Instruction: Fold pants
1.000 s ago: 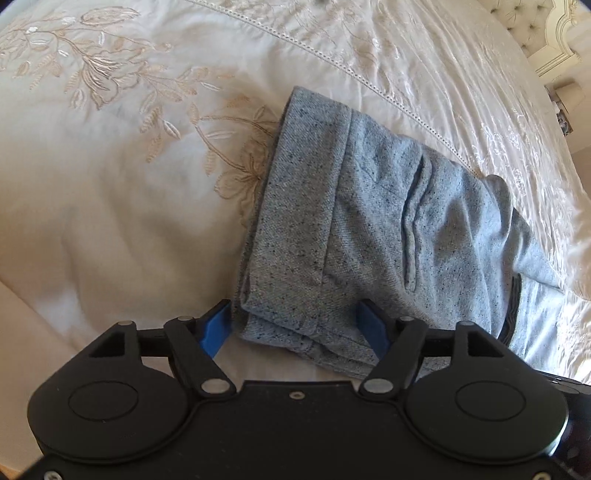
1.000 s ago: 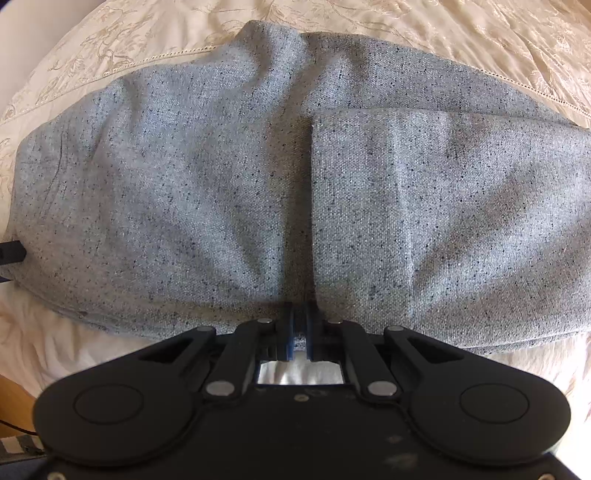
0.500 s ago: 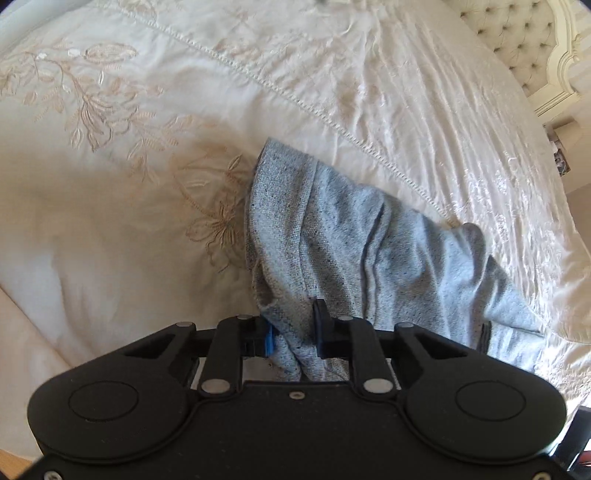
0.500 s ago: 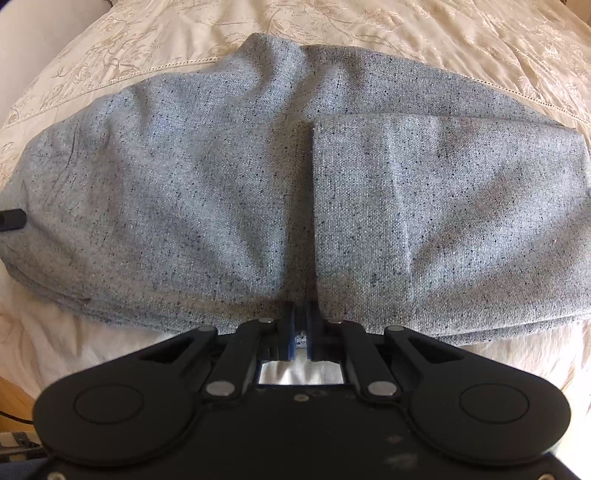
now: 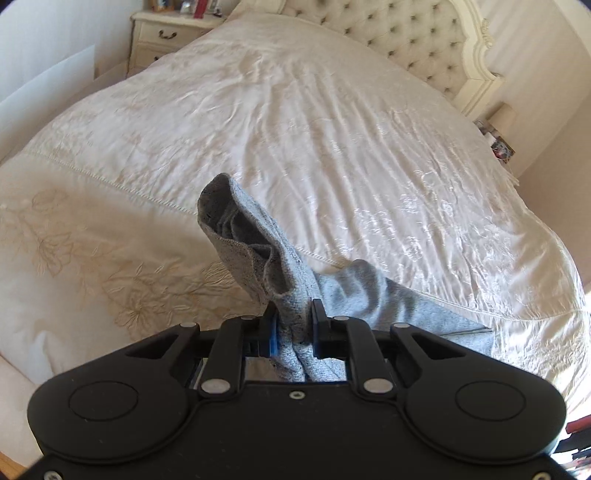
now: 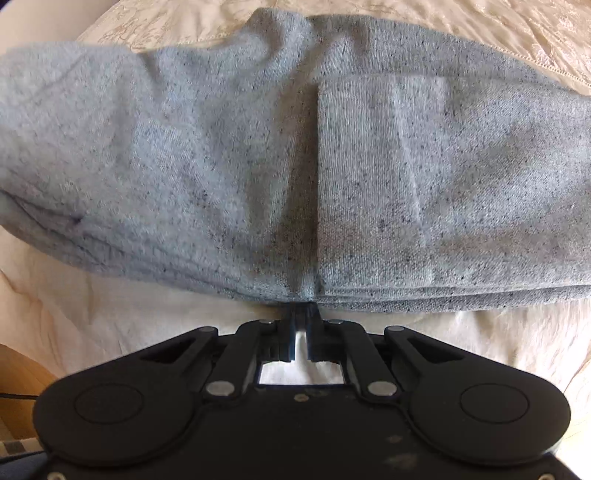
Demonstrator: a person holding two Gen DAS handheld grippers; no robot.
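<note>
Since a second ago the whole near-left end of the grey sweatpants (image 5: 258, 258) has been lifted off the bed (image 5: 332, 129), bunched in the left tongs (image 5: 293, 325), clamped on it. The right tongs (image 6: 302, 314) stay closed at the near edge; whether they pinch cloth is hidden. The fold has begun.

There was one pair of grey pants (image 5: 258, 251), one bed (image 5: 332, 122) with one tufted headboard (image 5: 406, 33), one nightstand (image 5: 166, 33) far ahead-left of the left hand-held gripper (image 5: 293, 325), and two hand-held grippers.
</note>
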